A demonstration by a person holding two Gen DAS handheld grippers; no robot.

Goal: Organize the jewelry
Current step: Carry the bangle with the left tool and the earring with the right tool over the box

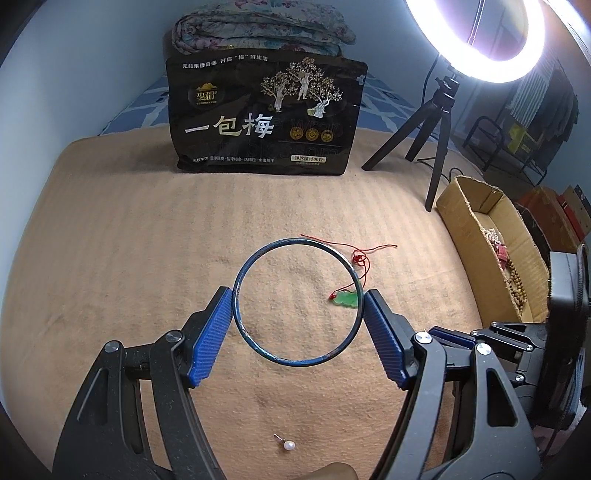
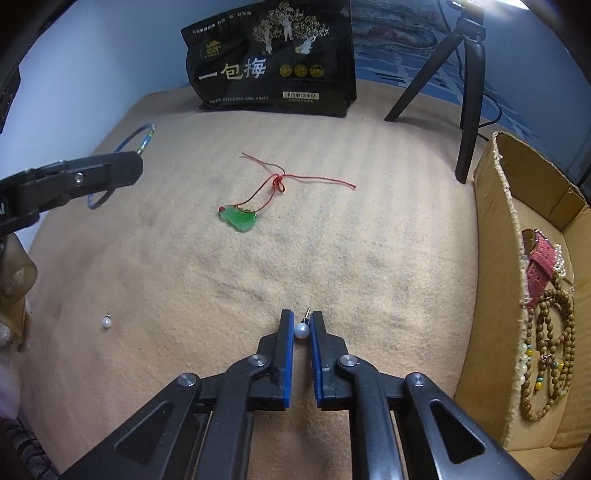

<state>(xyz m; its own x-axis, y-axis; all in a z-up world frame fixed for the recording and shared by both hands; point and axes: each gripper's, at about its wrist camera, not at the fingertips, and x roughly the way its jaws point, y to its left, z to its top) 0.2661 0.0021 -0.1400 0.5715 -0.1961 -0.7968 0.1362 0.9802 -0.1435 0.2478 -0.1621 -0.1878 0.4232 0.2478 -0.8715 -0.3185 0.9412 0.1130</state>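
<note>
Bangle (image 1: 297,302) spans left gripper (image 1: 298,299) pads, pearl earring (image 2: 301,328) between right gripper (image 2: 302,326) pads

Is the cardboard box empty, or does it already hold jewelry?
Not empty: the cardboard box already holds wooden bead strands and a red pouch.

Lit from ring light (image 1: 476,29) upper right, blown out with glare. Soft, faint shadows on blanket (image 1: 147,240). Strong fisheye bending, dark corners; centre sharp.

Bangle (image 2: 142,142) half behind left hand-held gripper (image 2: 122,168); box (image 2: 495,295) edge-cropped.
</note>
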